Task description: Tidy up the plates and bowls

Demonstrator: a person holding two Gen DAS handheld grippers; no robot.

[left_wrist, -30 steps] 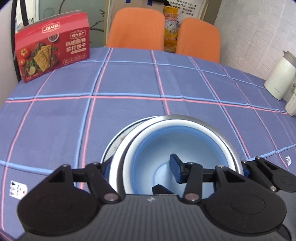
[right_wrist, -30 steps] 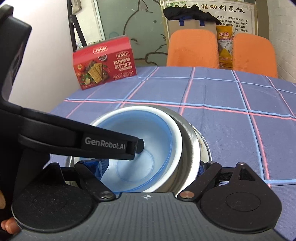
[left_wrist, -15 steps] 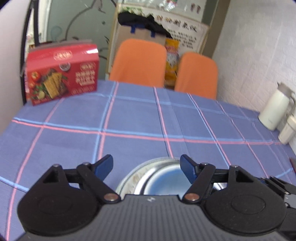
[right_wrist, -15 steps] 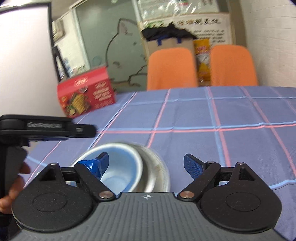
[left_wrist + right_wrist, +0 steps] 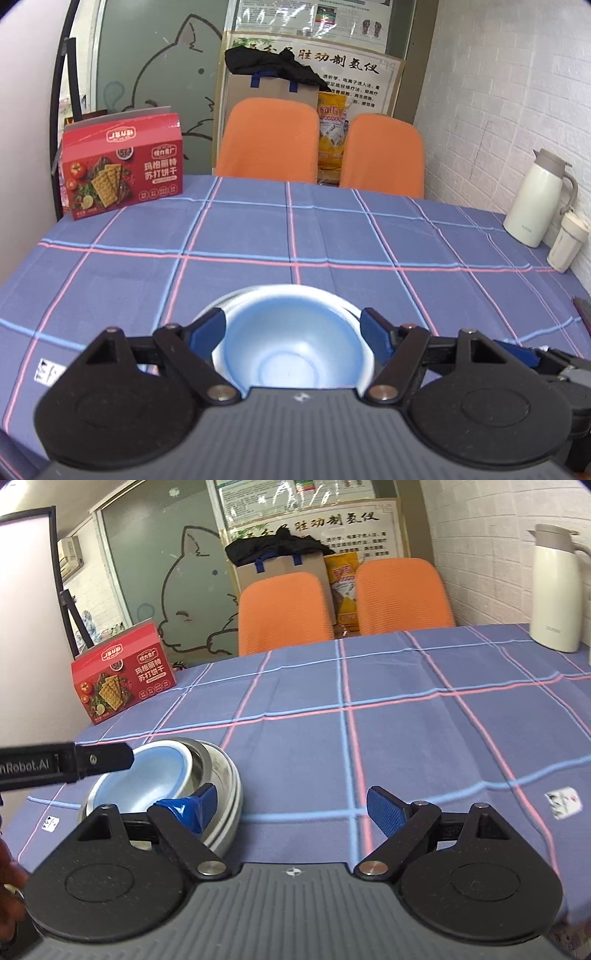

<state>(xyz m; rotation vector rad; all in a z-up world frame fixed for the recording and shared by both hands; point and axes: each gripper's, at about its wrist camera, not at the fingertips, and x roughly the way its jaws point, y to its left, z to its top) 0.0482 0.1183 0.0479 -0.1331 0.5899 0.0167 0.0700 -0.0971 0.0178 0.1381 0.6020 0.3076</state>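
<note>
Pale blue inside and white at the rim, the small bowl (image 5: 295,350) sits nested in a steel bowl (image 5: 218,764), which in turn rests on what looks like a white plate (image 5: 231,827) whose edge shows just beneath it, the whole stack standing near the front edge of a table (image 5: 406,720) covered in blue checked cloth. The stack lies directly ahead of and below the left gripper (image 5: 293,328), whose blue-padded fingers are spread wide to either side of the bowl's rim without touching it. In the right wrist view the same stack sits low and to the left of the right gripper (image 5: 290,808), which is likewise spread apart and holds nothing; its left pad overlaps the stack's near edge in the picture, though contact cannot be confirmed, and its right pad hangs over bare cloth. The left gripper is therefore centred on the stack, while the right would have to shift leftward to reach it. Round and without a long axis, the stack offers no preferred direction of approach. The nesting appears complete, so any further move is likely a lift or a push of the stack as one. Farther back stand a red cracker box (image 5: 122,166), two orange chairs (image 5: 267,140) and a cream thermos jug (image 5: 535,199) by the wall.
</note>
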